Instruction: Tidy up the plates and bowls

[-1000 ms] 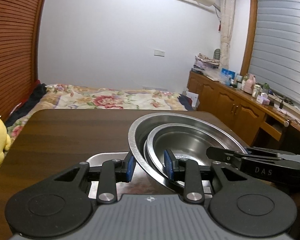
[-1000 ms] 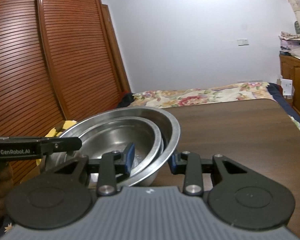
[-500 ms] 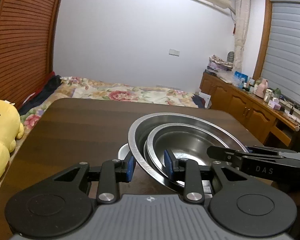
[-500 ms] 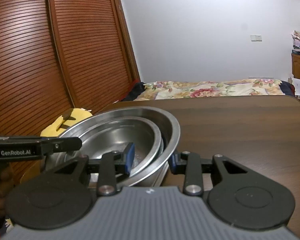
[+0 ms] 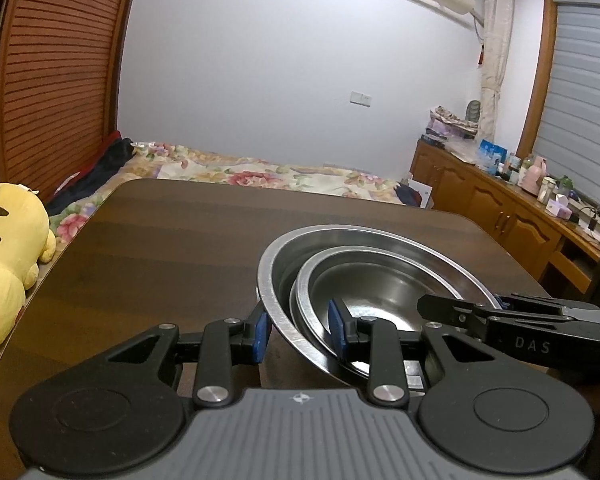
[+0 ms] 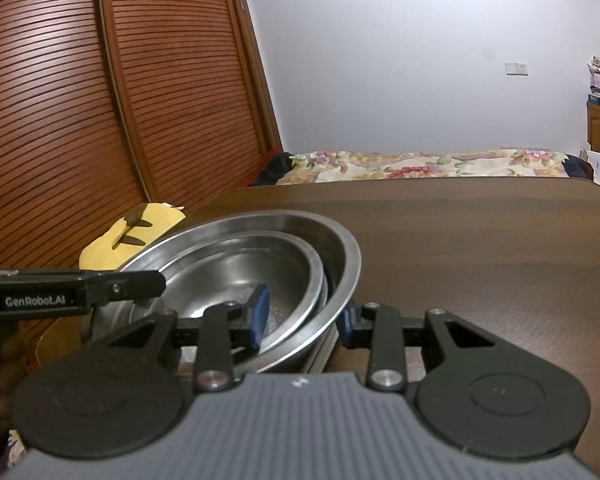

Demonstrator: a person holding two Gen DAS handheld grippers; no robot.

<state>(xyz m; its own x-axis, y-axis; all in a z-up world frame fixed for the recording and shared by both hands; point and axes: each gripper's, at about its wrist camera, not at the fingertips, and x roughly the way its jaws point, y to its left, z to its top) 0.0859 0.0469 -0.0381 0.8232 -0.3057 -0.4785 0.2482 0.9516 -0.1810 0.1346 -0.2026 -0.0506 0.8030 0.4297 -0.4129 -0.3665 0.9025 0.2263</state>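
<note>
Two nested steel bowls, a small bowl inside a large bowl, are held over the dark wooden table. My left gripper is shut on their near-left rims, one blue pad inside and one outside. In the right wrist view my right gripper is shut on the opposite rims of the large bowl and small bowl. Each gripper's black finger shows across the bowls in the other's view. What lies under the bowls is mostly hidden.
A steel tray's corner peeks out below the bowls. A yellow plush toy sits off the table's left edge. A floral bed lies beyond the table, wooden cabinets stand on the right and slatted wardrobe doors on the left.
Both grippers have risen with the bowl stack still held. The steel tray that showed under the bowls in the left view has dropped out of sight.
</note>
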